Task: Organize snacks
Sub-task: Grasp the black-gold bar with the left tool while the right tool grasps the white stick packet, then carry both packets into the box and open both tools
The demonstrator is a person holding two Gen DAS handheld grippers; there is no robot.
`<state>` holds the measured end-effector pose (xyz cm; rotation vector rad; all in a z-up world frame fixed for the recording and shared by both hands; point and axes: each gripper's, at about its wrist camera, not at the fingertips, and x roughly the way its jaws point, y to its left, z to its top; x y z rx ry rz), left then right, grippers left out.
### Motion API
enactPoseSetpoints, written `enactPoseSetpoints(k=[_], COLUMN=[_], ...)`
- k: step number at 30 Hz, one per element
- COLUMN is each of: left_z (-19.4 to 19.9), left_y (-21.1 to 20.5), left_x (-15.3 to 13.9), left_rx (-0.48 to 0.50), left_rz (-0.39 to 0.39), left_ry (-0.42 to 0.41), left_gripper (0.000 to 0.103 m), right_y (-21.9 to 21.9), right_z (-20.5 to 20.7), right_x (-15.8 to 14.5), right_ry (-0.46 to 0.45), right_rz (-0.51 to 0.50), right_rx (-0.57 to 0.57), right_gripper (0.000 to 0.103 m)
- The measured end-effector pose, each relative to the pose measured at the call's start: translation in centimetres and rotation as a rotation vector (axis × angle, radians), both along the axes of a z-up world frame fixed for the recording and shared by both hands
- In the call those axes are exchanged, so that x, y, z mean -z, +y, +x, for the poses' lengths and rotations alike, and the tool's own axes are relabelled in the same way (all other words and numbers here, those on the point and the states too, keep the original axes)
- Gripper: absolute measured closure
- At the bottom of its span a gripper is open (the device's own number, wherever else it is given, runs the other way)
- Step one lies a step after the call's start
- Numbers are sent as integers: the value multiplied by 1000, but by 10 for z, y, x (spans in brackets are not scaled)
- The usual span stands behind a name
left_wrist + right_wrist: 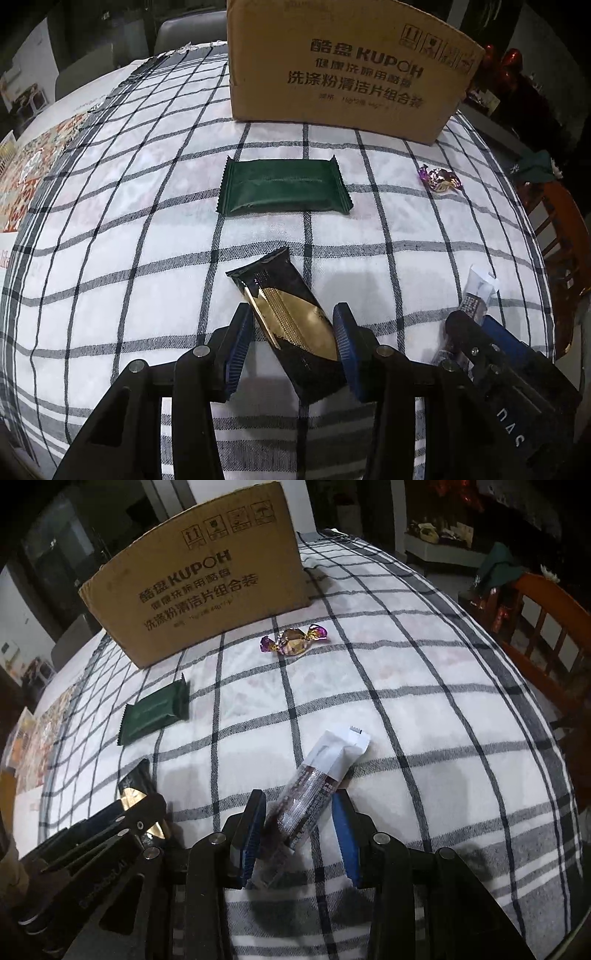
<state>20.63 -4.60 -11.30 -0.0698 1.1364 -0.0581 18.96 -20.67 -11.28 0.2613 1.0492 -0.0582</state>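
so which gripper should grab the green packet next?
Left, probably. The green packet lies straight ahead of the left gripper; from the right gripper it sits off to the side. Both straddle other snacks, open.

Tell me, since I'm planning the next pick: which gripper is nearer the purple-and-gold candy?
Right. The right gripper straddles the white-and-brown stick pack, nearer the candy; the left gripper straddles the black-and-gold packet, farther over.

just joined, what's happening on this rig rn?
Snack sorting on a checked tablecloth. The left gripper straddles a black-and-gold packet, jaws open. The right gripper likewise brackets a white-and-brown stick pack, not clamped. A green packet and a purple-gold candy lie untouched in front of the cardboard box.
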Motion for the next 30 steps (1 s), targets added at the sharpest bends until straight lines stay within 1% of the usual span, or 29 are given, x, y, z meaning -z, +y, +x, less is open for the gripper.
enactPoseSetpoints(k=[2, 7, 11, 14, 19, 22, 24, 30], left_z=[2, 2, -2, -6, -15, -20, -24, -30], left_y=[0, 2, 7, 13, 17, 18, 16, 7], left_x=[1, 1, 1, 0, -8, -17, -25, -44], left_rx=[-4, 3, 13, 6, 8, 11, 29, 70], left_rz=[11, -1, -13, -37, -33, -36, -33, -40], left_ry=[-2, -7, -20, -18, -39, -67, -95, -159], left_gripper=[58, 58, 62, 63, 64, 64, 64, 65], right_y=[2, 7, 5, 0, -5, -8, -8, -5], right_z=[2, 3, -1, -5, -12, -16, -17, -21], right_x=[1, 1, -1, -3, -10, -16, -21, -32], right_ry=[-7, -22, -35, -49, -74, -92, -113, -160], right_rz=[-24, -72, -73, -53, -45, -19, -5, 35], right_rx=[-5, -28, -27, -18, -15, -22, -34, -69], right_gripper=[65, 66, 72, 74, 75, 77, 79, 81])
